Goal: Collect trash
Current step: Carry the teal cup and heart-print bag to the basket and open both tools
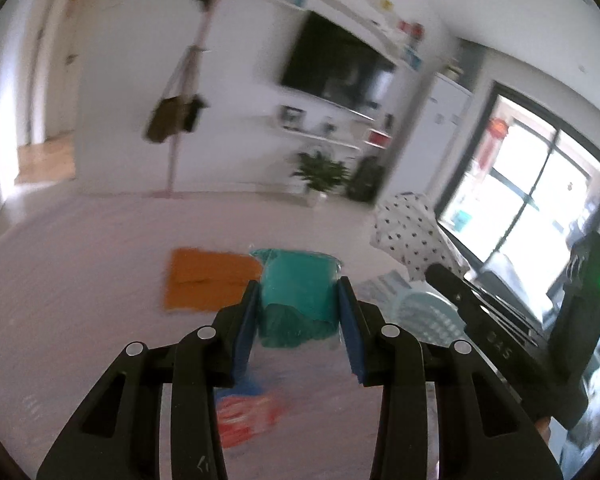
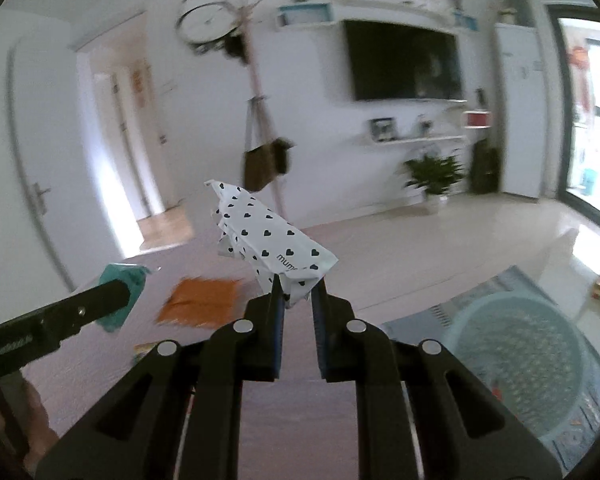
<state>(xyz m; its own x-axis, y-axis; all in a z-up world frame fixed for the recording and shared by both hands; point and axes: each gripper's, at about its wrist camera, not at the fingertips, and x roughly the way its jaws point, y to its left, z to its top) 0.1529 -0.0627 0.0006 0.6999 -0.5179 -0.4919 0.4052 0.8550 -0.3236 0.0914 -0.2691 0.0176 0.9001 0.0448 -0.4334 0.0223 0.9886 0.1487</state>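
Note:
My left gripper (image 1: 298,296) is shut on a teal plastic wrapper (image 1: 298,288), lifted above the brownish table (image 1: 80,280). The same wrapper (image 2: 126,284) shows at the left of the right wrist view, in the left gripper's fingers (image 2: 100,300). My right gripper (image 2: 298,286) is shut on a white wrapper with black hearts (image 2: 268,236), held up in the air; the white wrapper (image 1: 410,232) also appears at the right of the left wrist view. An orange wrapper (image 1: 208,280) lies flat on the table, and a red and blue wrapper (image 1: 248,412) lies below my left fingers.
A pale blue perforated basket (image 2: 524,360) sits on the floor to the right of the table, on a mat. Beyond the table are a coat stand with a brown bag (image 2: 260,164), a wall TV (image 2: 404,64) and a potted plant (image 2: 432,176).

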